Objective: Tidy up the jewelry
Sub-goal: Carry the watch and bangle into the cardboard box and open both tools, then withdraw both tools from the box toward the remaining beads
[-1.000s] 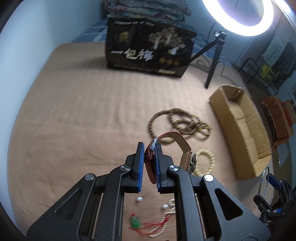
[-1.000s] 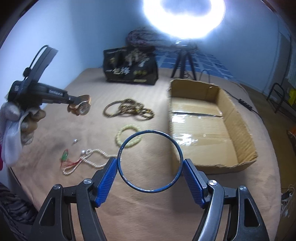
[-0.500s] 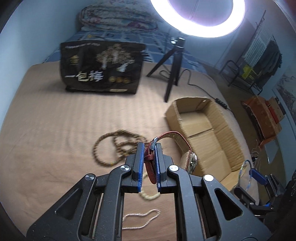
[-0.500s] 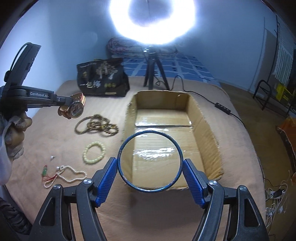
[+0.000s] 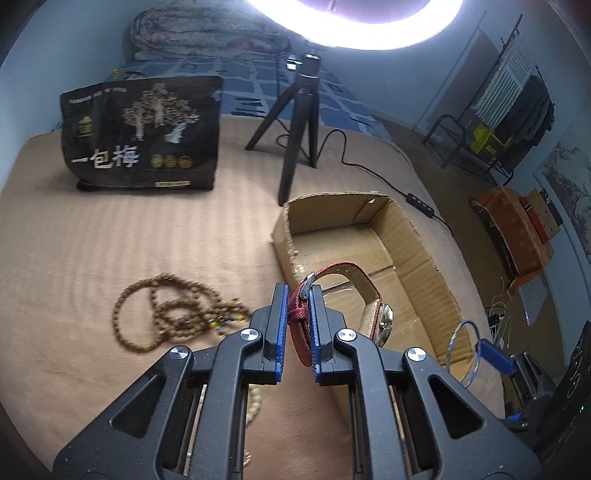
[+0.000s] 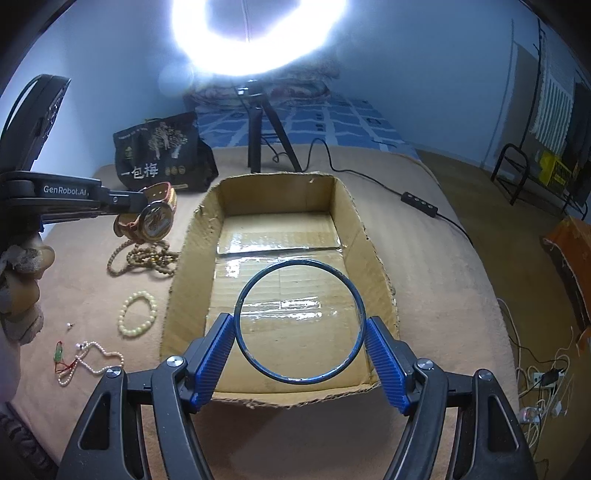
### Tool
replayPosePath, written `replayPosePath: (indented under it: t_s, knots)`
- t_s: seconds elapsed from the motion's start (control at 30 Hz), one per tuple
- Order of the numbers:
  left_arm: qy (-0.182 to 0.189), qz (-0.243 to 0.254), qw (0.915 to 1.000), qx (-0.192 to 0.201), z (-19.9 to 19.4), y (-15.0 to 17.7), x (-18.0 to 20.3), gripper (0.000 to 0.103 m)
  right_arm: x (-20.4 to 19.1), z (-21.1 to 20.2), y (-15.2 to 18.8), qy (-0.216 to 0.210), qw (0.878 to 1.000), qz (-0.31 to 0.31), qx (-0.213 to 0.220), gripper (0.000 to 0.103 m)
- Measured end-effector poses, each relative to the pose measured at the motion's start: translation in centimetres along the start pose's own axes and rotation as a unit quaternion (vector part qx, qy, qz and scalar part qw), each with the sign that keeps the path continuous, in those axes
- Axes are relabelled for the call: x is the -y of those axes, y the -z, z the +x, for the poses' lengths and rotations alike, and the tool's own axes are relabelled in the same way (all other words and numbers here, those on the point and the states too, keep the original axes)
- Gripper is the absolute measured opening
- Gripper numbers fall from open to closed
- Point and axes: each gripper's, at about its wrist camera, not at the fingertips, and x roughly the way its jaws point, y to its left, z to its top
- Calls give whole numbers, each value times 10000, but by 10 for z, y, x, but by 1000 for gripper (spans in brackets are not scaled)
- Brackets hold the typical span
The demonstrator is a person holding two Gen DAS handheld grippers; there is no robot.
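Tan blanket-covered bed, blue walls, ring light on tripod at far edge. Open cardboard box mid-bed, black snack bag toward far left corner. Left gripper clamped nearly shut on red watch strap, held over box's left wall. Right gripper spread wide, pads pressing blue bangle above box. Wooden bead necklace, cream bracelet, pearl strand lie left of box.
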Motion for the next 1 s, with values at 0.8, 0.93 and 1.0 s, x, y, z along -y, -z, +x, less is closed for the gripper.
replayPosePath:
  t_s: [0.8, 0.93, 1.0]
  knots:
    - [-32, 339, 9993, -134, 19, 4, 29, 15, 14, 8, 1, 105, 9998, 178, -16, 97]
    - [-106, 417, 9991, -49, 9, 5, 25, 15, 12, 4, 1, 118, 9998, 137, 24, 97]
    - [-141, 465, 9988, -2, 2, 5, 22, 15, 10, 2, 1, 124, 9998, 125, 55, 97]
